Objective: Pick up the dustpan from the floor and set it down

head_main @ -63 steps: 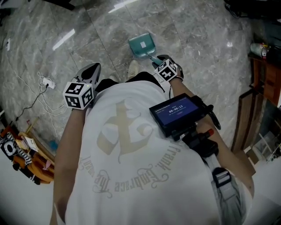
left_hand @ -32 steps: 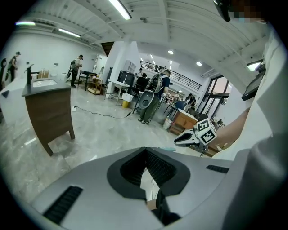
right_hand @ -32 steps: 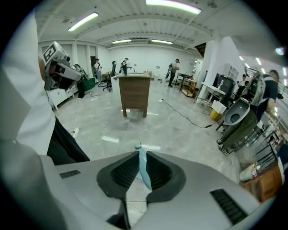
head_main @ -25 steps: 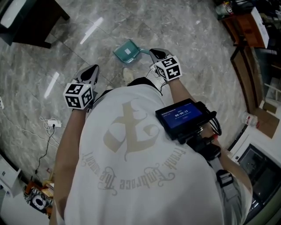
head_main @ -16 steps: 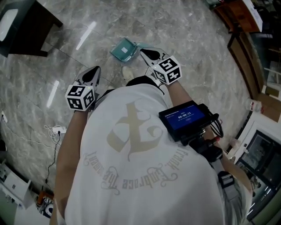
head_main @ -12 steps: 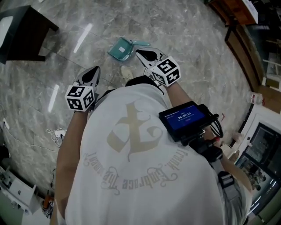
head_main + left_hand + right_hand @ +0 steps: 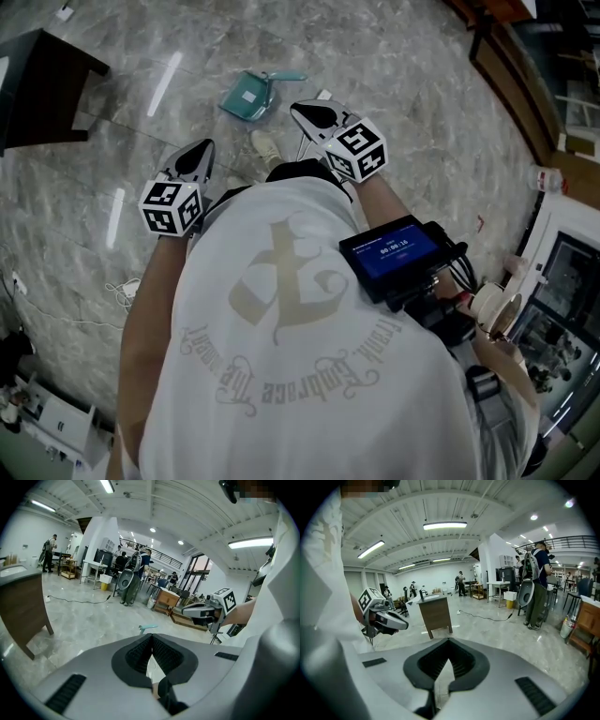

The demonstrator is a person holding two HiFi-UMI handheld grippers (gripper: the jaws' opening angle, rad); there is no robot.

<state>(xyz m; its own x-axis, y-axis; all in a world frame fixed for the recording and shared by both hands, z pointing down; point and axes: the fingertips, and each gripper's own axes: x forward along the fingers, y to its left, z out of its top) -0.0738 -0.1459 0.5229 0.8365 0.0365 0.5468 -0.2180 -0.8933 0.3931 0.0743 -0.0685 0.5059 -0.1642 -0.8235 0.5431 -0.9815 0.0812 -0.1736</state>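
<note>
**Both grippers closed, dustpan on the floor**

My right gripper (image 7: 309, 114) and my left gripper (image 7: 195, 157) have their jaws pressed together and hold nothing. The teal plastic dustpan (image 7: 246, 95) lies flat on the grey marble floor (image 7: 394, 84), ahead of both grippers and touching neither.

The grey marbled floor (image 7: 412, 112) is glossy and streaked with lamp glare. A teal dustpan (image 7: 246, 96) lies flat on it, just ahead of the right tool (image 7: 302, 111) and a little to its left, its handle pointing right, past that tool's tip. A dark cabinet (image 7: 42, 84) stands well off to the left of the left tool (image 7: 201, 152) and ahead of it. A white cable (image 7: 122, 289) lies loose behind and left of that tool.
</note>
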